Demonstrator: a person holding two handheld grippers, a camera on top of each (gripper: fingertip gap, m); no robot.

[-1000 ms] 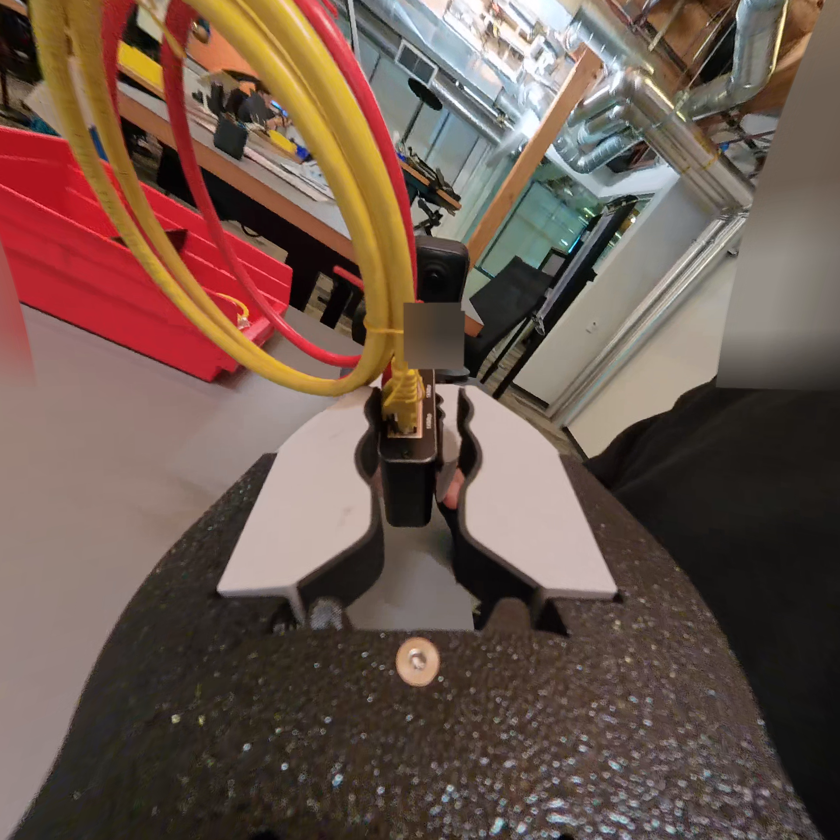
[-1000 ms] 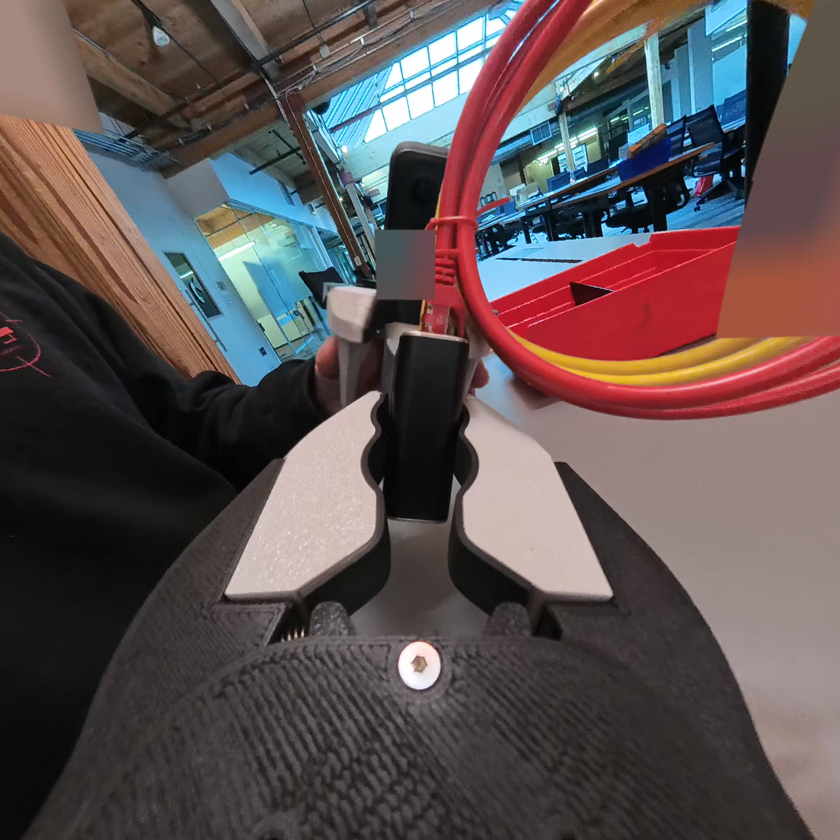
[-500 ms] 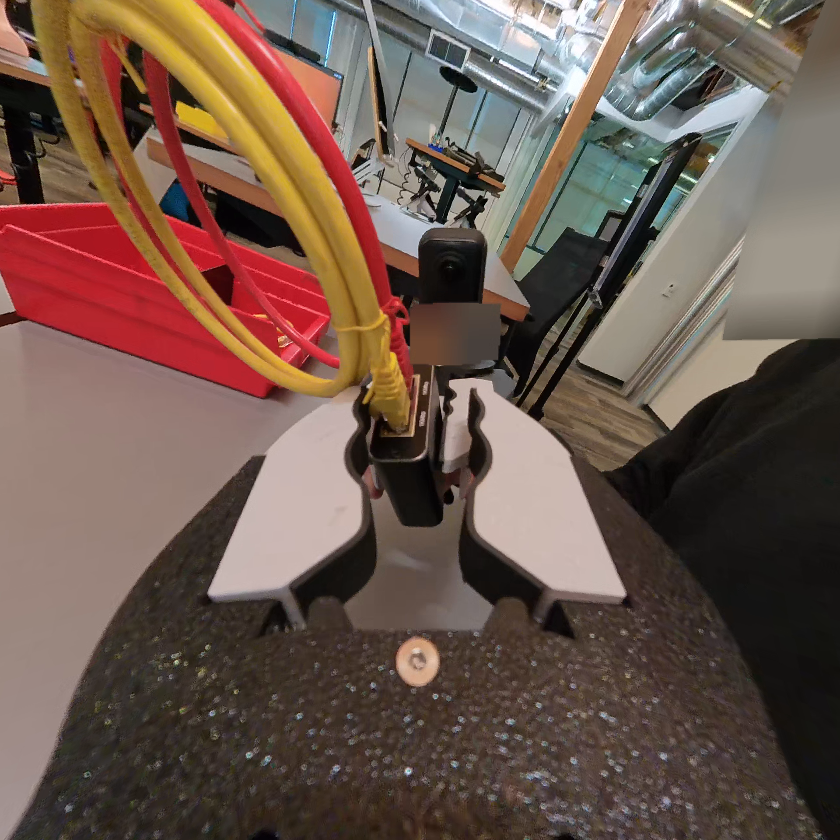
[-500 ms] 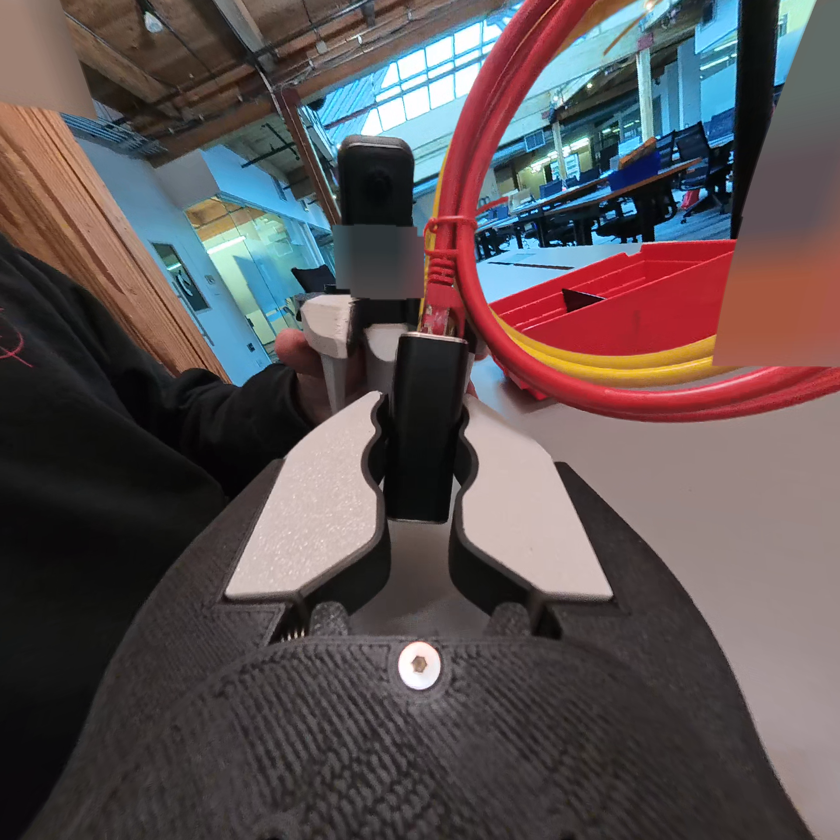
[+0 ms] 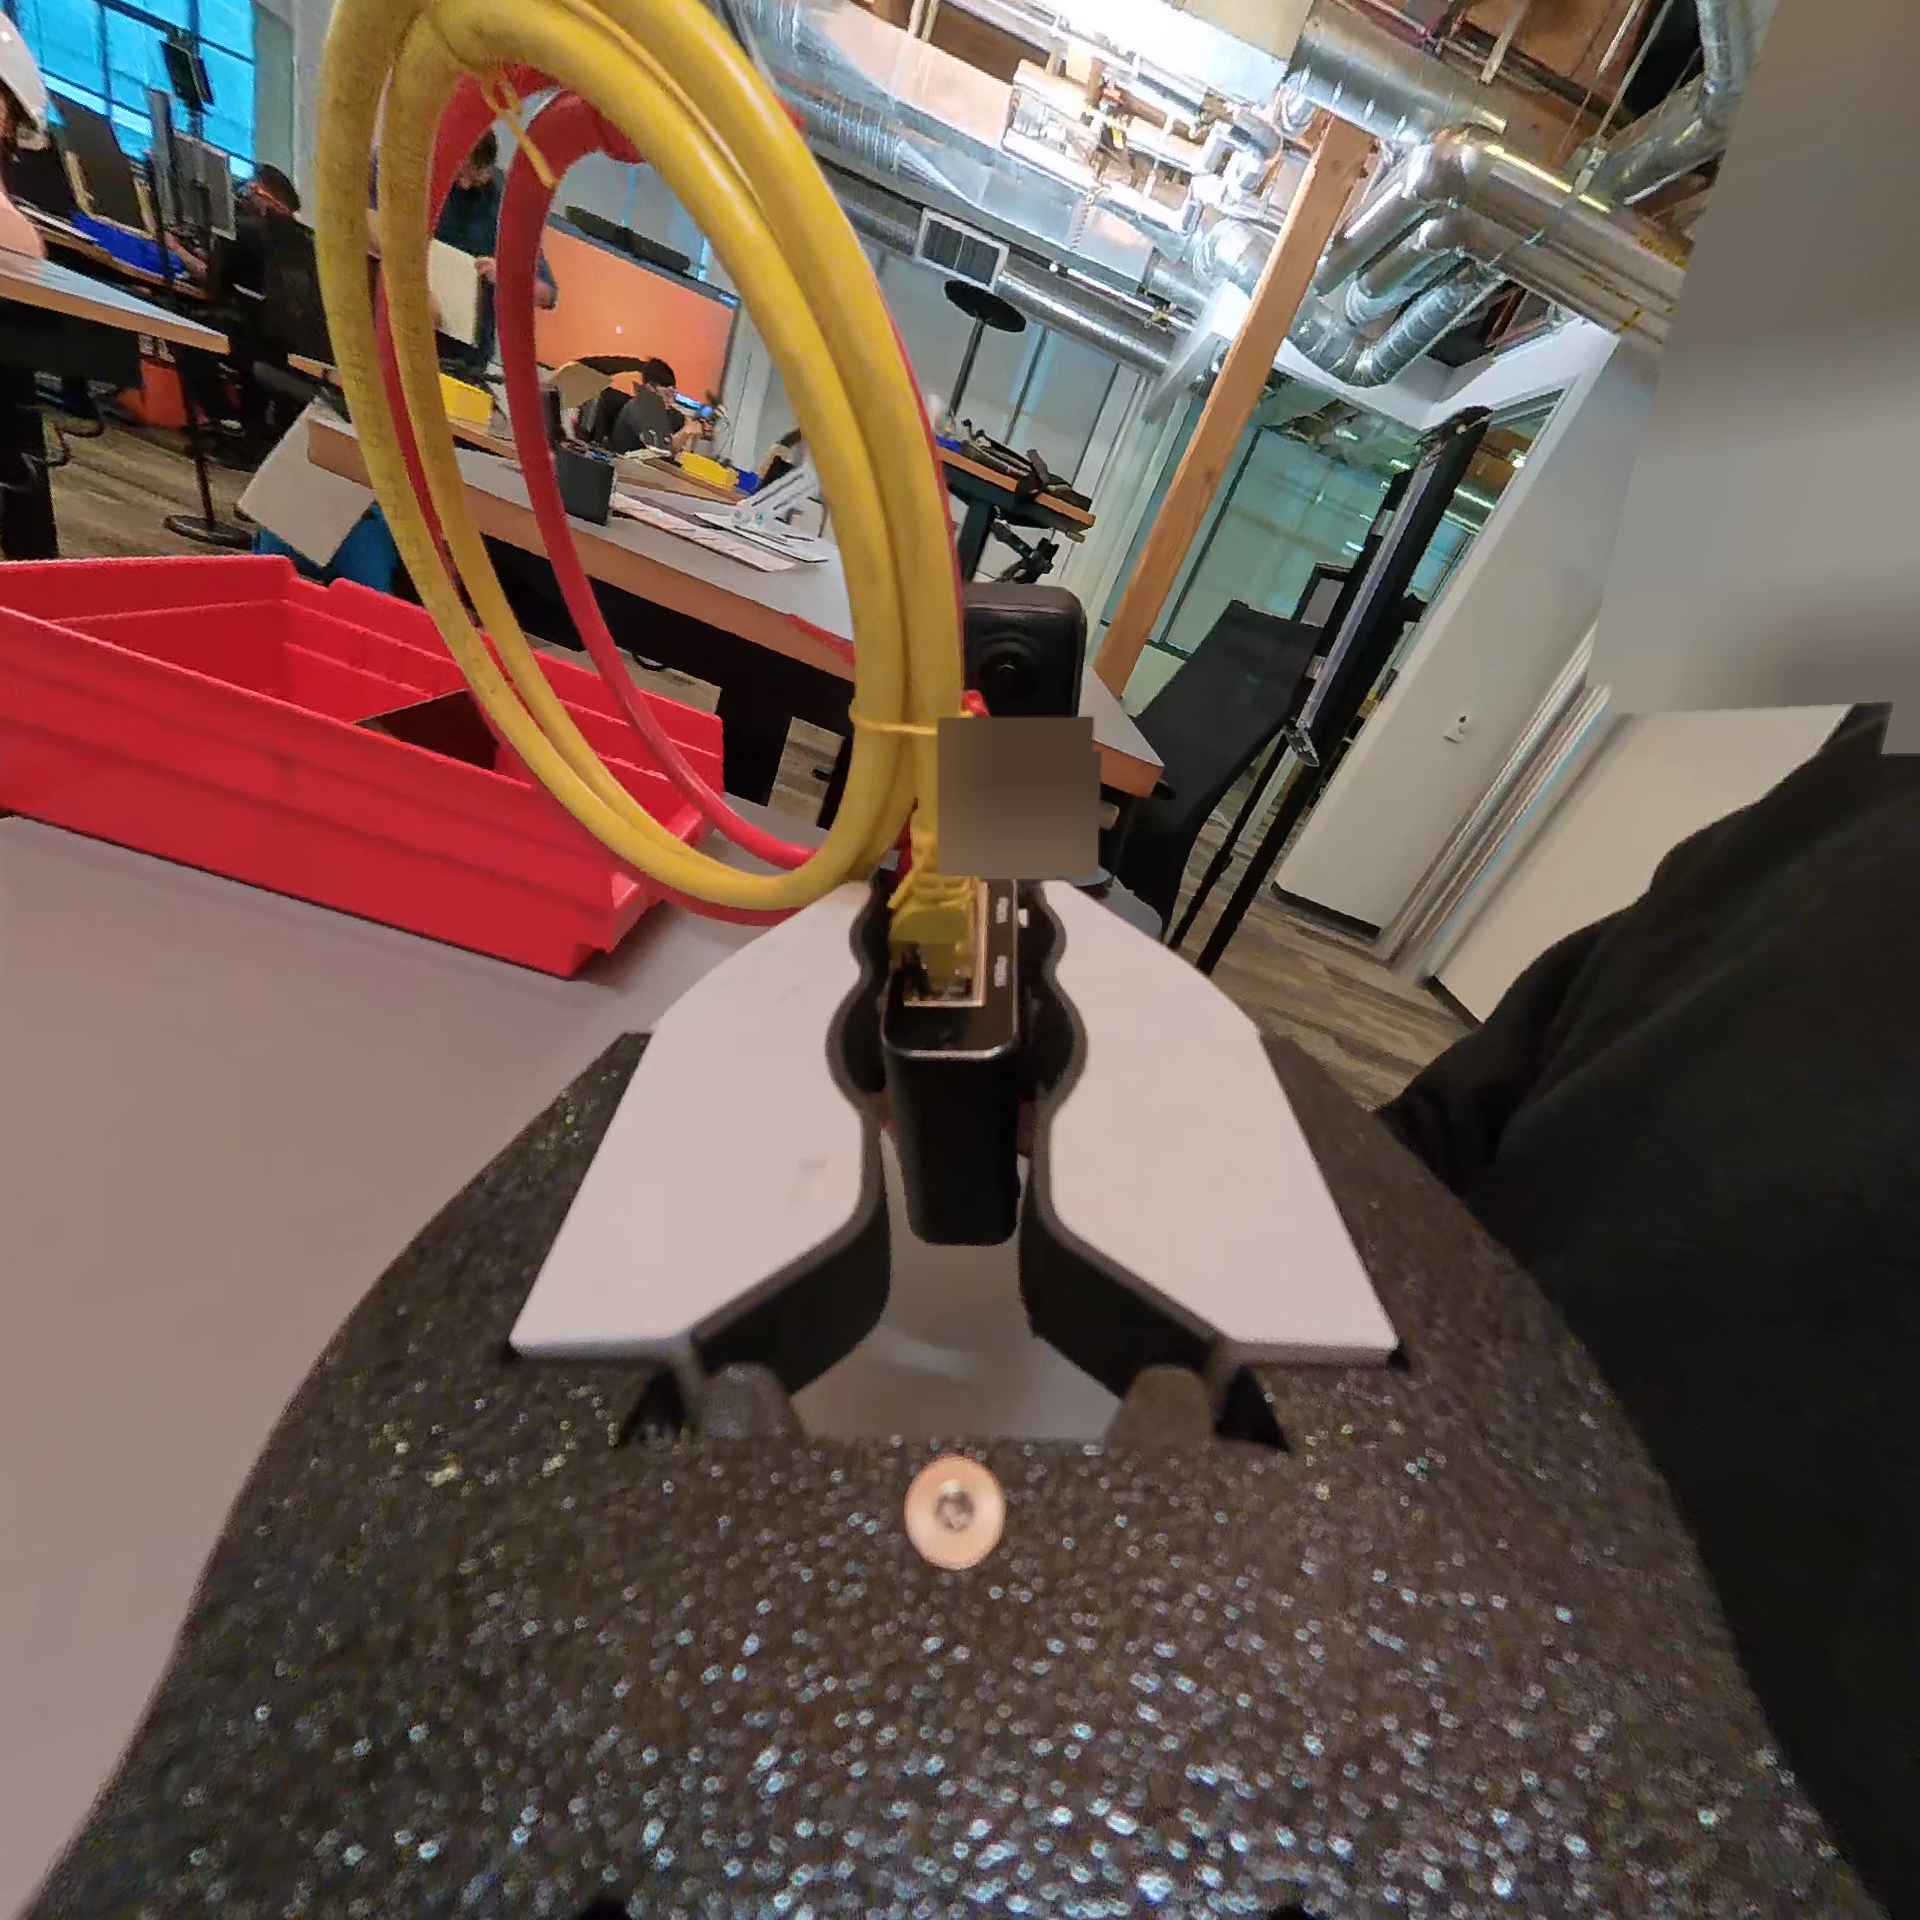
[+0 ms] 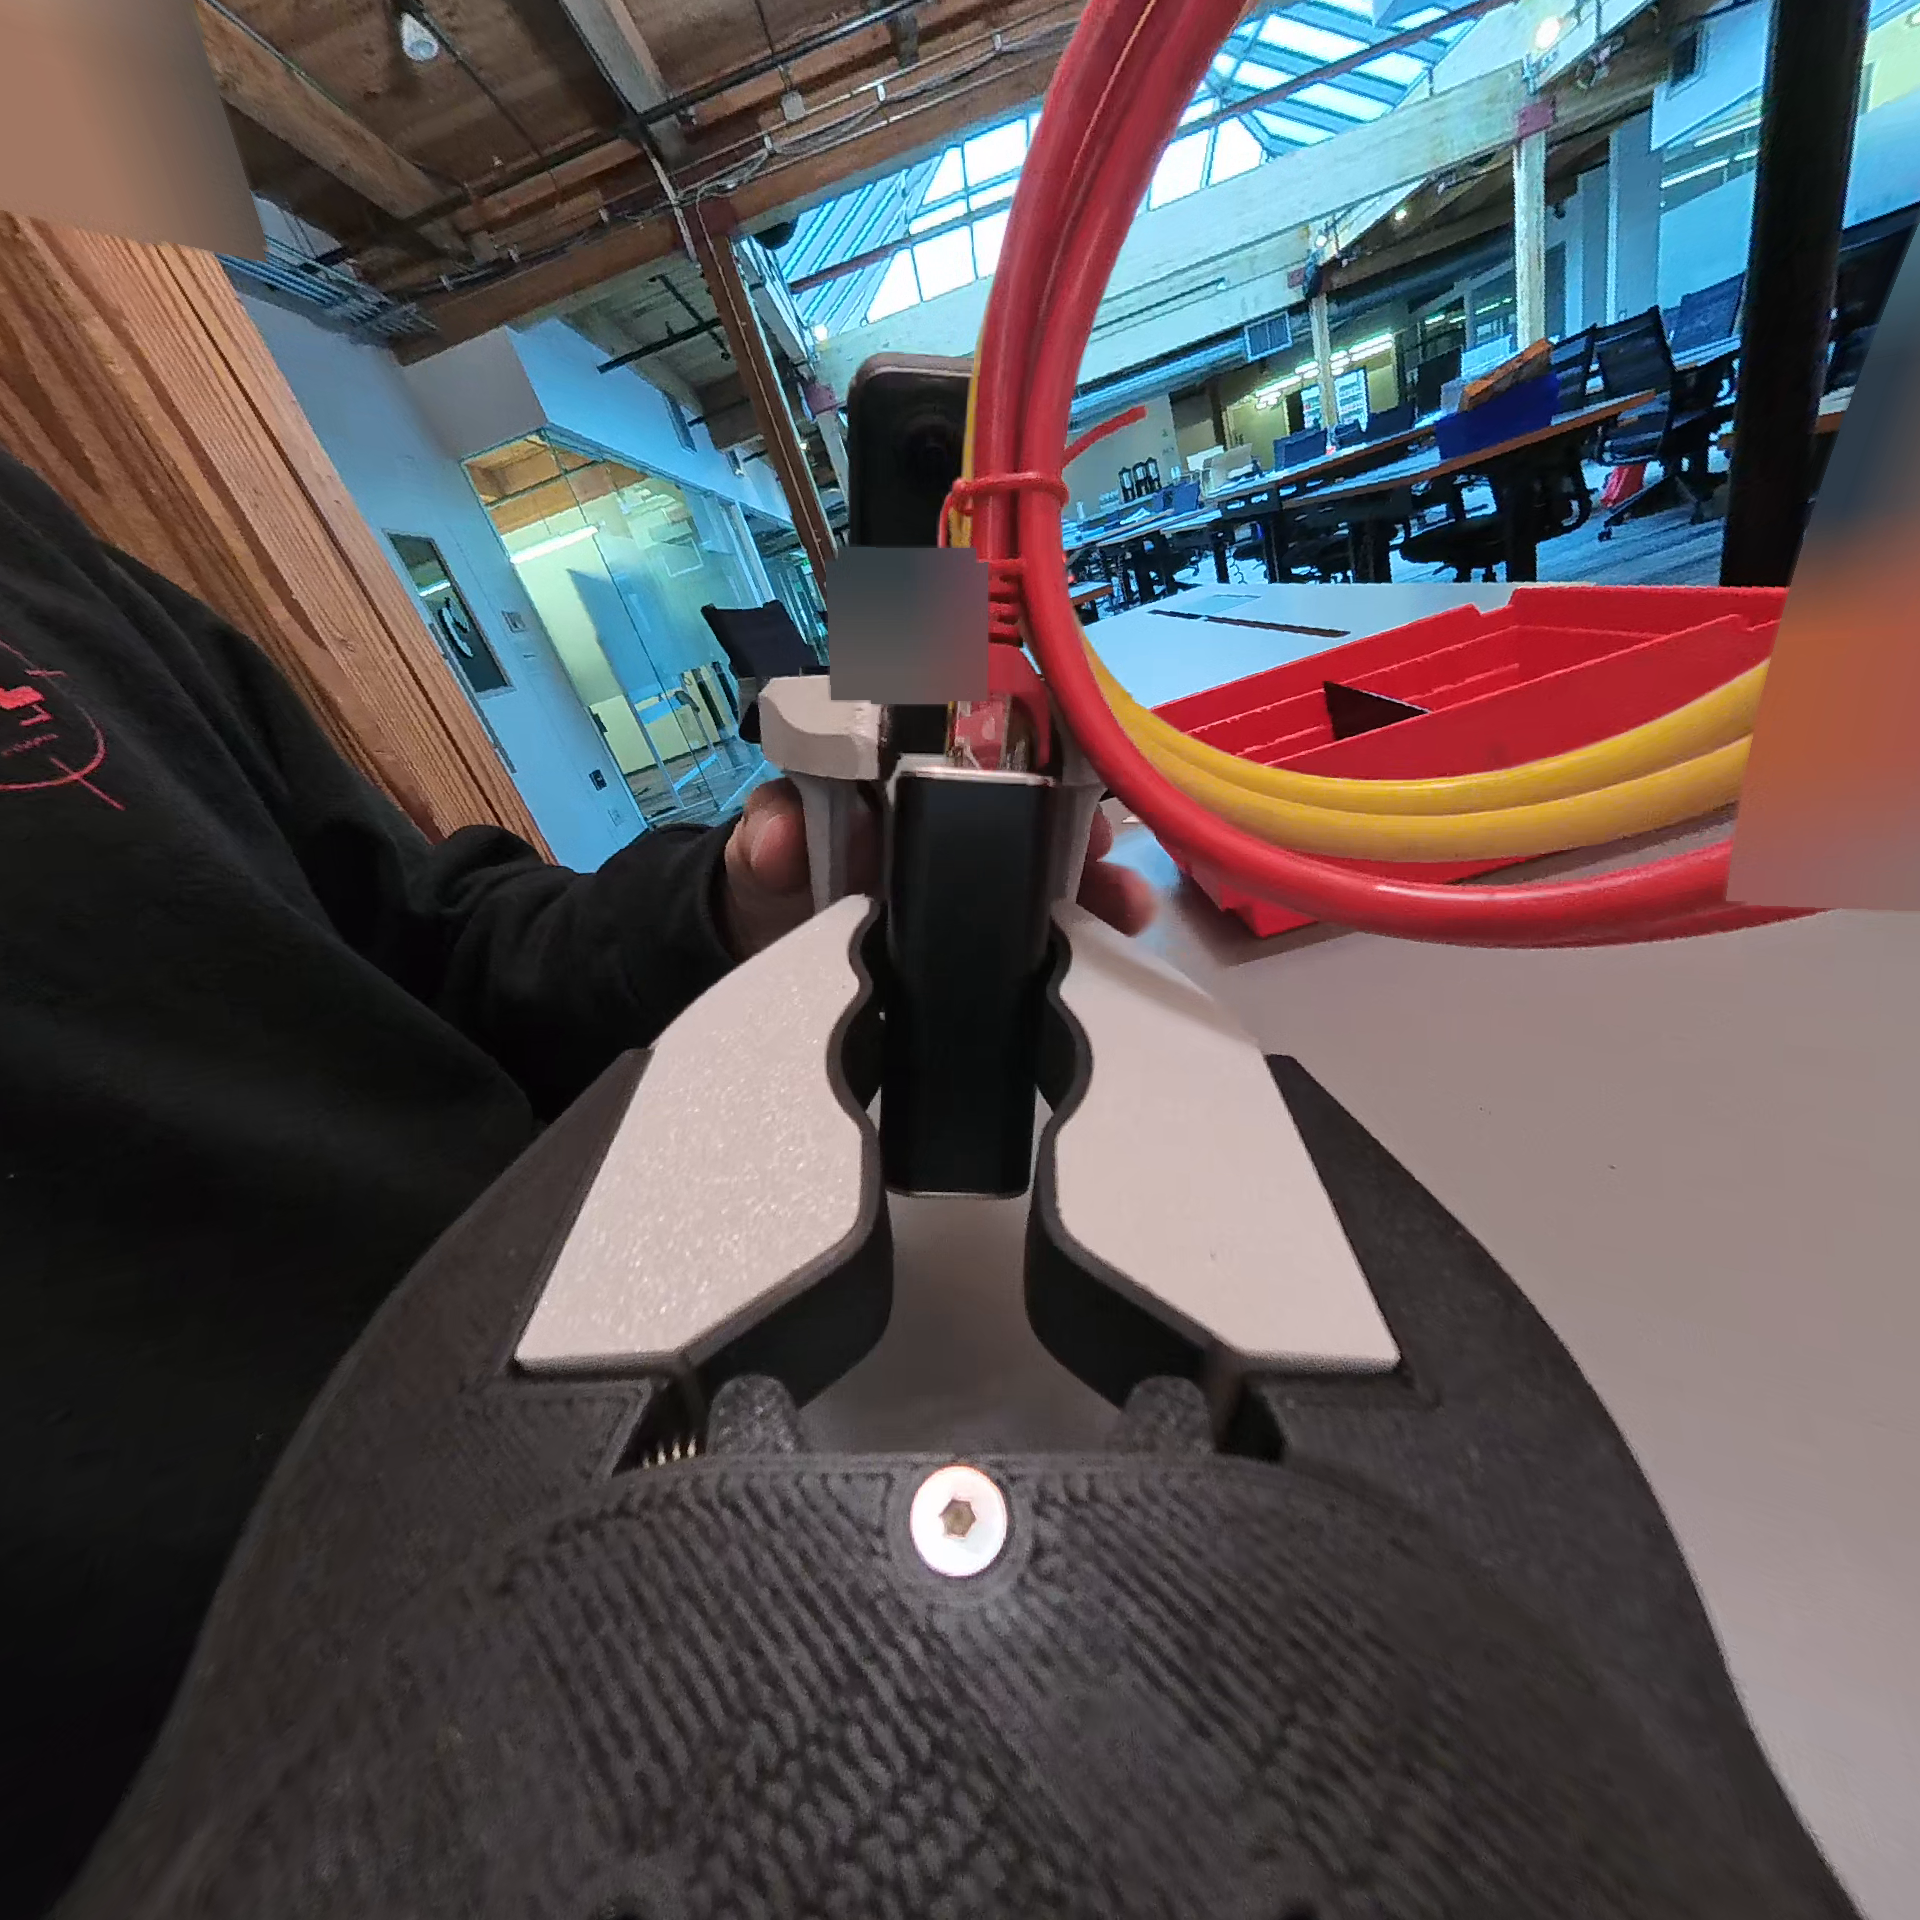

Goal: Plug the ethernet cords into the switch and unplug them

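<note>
My left gripper [image 5: 956, 997] and my right gripper [image 6: 961, 997] both squeeze the black switch [image 5: 951, 1122] from opposite ends. The yellow cord [image 5: 925, 914] and the red cord [image 6: 1013, 665] are plugged in, looping up above my fingers, near the red bin [image 5: 260, 748].

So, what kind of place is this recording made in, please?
Probably an open-plan workshop or lab office: long worktables, exposed metal ducts under a timber ceiling, and rows of desks with office chairs.
</note>
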